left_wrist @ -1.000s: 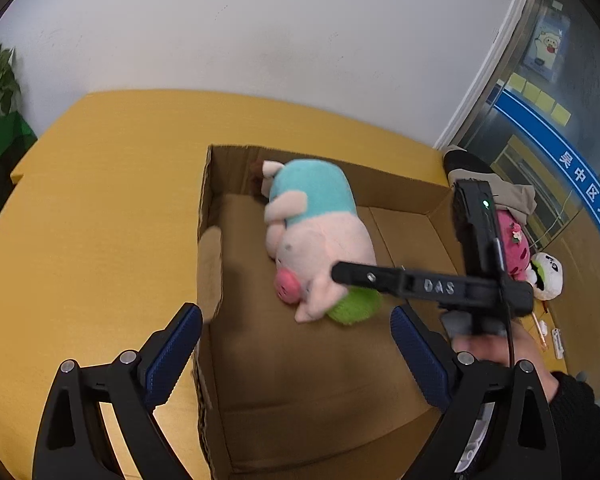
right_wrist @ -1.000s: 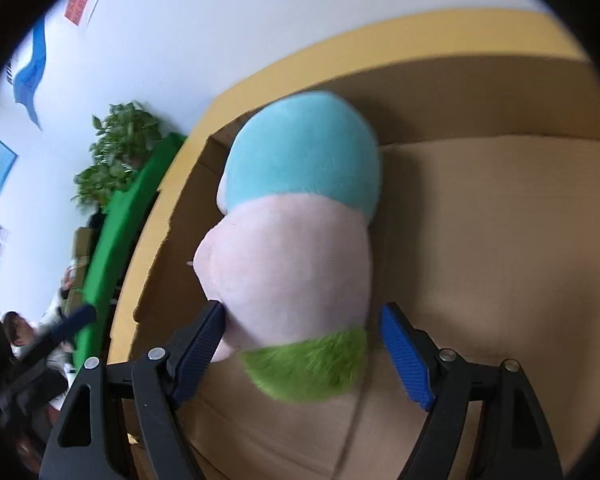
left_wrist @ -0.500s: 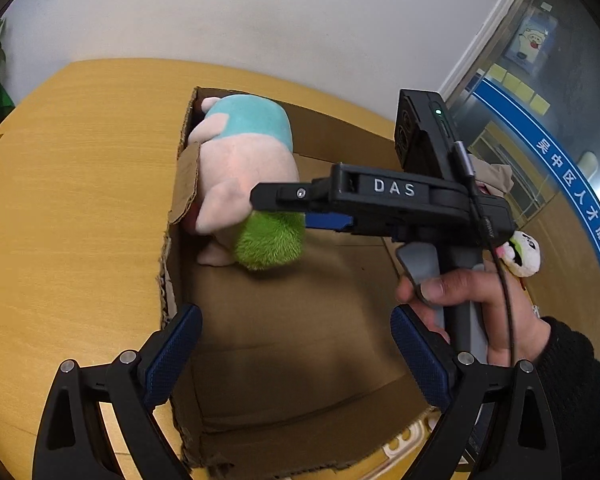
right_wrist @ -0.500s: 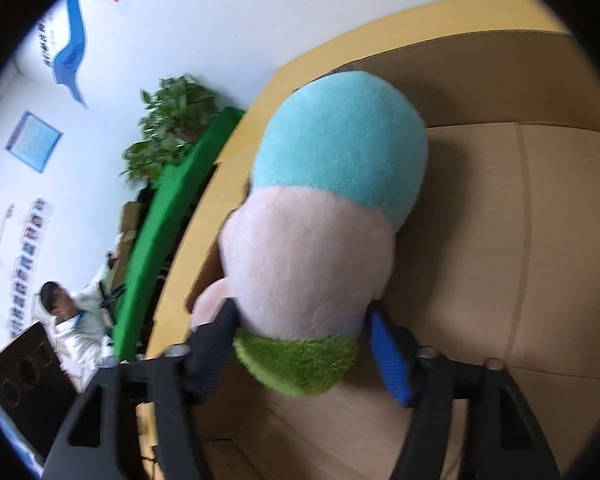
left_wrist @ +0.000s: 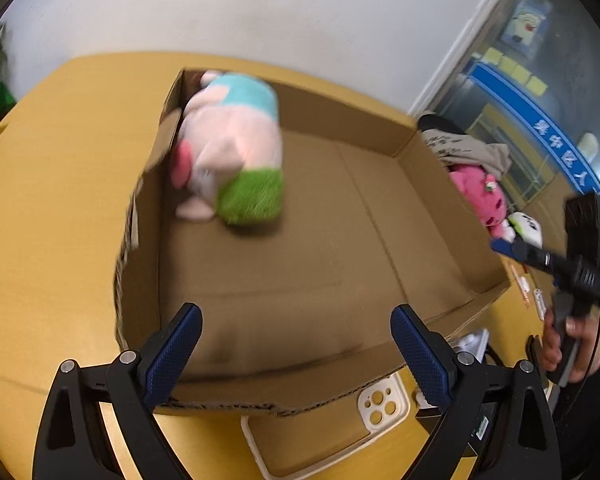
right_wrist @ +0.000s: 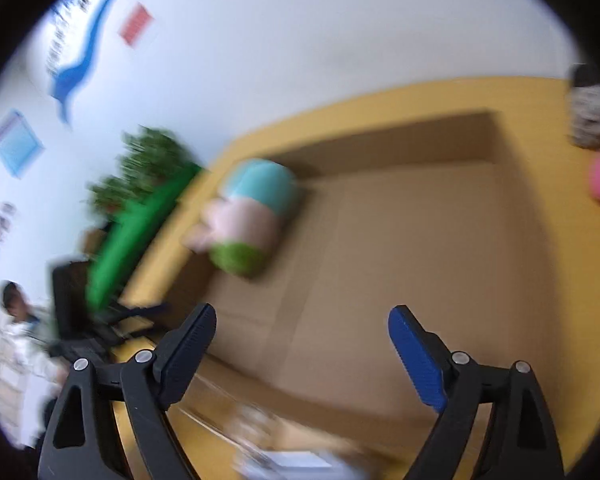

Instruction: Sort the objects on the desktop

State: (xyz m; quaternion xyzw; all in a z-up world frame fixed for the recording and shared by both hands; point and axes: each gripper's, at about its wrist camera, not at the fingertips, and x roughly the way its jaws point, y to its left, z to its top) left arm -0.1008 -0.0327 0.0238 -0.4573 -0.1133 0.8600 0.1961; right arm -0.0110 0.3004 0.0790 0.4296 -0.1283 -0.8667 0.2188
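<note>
A plush pig (left_wrist: pixel 232 152) in pink, light blue and green lies in the far left corner of a shallow cardboard box (left_wrist: pixel 440 168) on the yellow table; the right wrist view shows the pig (right_wrist: pixel 248 216) and the box (right_wrist: pixel 400 280) too. My left gripper (left_wrist: pixel 296 344) hovers open over the box's near wall with nothing between its blue pads. My right gripper (right_wrist: pixel 302 344) is well back from the pig, its jaws opening and empty; in the left wrist view it is (left_wrist: pixel 540 256) at the right edge, held by a hand (left_wrist: pixel 564 340).
A white phone case (left_wrist: pixel 380 404) and a white frame lie on the table just in front of the box. Right of the box sit a pink plush (left_wrist: pixel 482 196), a small panda toy (left_wrist: pixel 526 228) and a grey cloth bundle (left_wrist: pixel 468 148). A green plant (right_wrist: pixel 148 168) stands beyond the table.
The right gripper let go of the pig and pulled back to the right, out of the box. The pig now rests in the far left corner. My left gripper drifted slightly nearer the box.
</note>
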